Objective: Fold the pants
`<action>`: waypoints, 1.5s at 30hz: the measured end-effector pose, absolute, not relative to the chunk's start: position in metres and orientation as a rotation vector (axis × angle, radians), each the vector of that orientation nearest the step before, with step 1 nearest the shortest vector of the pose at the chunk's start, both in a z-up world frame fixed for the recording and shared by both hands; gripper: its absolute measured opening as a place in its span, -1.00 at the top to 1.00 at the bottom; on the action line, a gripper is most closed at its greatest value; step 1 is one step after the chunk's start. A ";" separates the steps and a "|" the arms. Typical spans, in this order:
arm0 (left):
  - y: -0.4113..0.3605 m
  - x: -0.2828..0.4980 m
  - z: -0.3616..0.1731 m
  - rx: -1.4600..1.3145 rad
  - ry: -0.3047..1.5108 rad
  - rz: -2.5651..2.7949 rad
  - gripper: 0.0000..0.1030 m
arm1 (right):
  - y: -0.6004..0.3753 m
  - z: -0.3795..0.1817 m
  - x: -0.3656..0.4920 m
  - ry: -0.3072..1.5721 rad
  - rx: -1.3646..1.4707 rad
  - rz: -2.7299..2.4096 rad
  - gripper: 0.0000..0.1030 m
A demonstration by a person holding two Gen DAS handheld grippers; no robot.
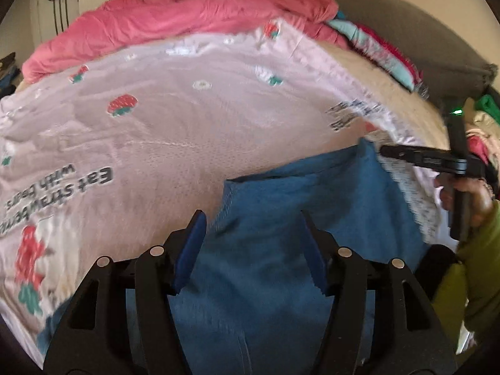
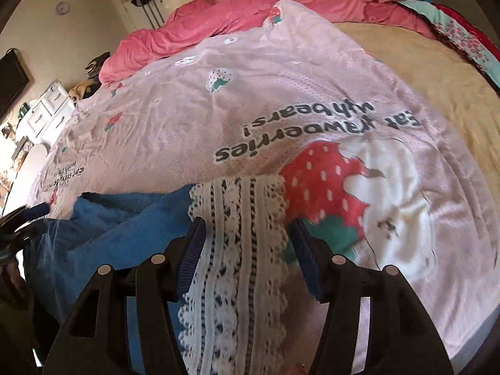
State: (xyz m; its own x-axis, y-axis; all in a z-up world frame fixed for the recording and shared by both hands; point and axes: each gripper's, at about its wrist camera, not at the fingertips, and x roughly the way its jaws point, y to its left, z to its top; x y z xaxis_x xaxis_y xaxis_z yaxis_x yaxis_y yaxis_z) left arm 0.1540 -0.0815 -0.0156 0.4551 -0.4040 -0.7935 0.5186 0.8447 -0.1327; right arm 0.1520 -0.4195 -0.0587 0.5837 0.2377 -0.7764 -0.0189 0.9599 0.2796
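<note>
Pants (image 1: 281, 212) of blue cloth with a white lace cuff (image 2: 240, 250) lie on the pink strawberry blanket (image 1: 175, 131). We hold the left gripper (image 1: 253, 250) and right gripper (image 2: 247, 256) spread above them, pads clear of the cloth.

Pink strawberry blanket (image 2: 281, 100): upside-down black print, "Eat strawberries with bears!" beside the big strawberry. Same slogan repeats smaller at its far left; partly blurred in left view.

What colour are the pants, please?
Blue pants with a white lace trim, clearest in the right wrist view.
</note>
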 end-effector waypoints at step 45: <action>-0.026 0.174 -0.041 -0.071 0.920 -0.461 0.54 | -0.448 -0.037 0.112 0.824 0.195 0.050 0.03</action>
State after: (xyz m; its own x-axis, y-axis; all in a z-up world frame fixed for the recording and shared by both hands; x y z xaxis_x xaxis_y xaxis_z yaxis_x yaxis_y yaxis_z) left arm 0.1739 -0.0259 -0.0409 0.5160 -0.4134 -0.7502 0.3540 0.9004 -0.2527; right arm 0.1116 -0.4476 -0.0366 0.6794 0.1202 -0.7238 0.0312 0.9809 0.1922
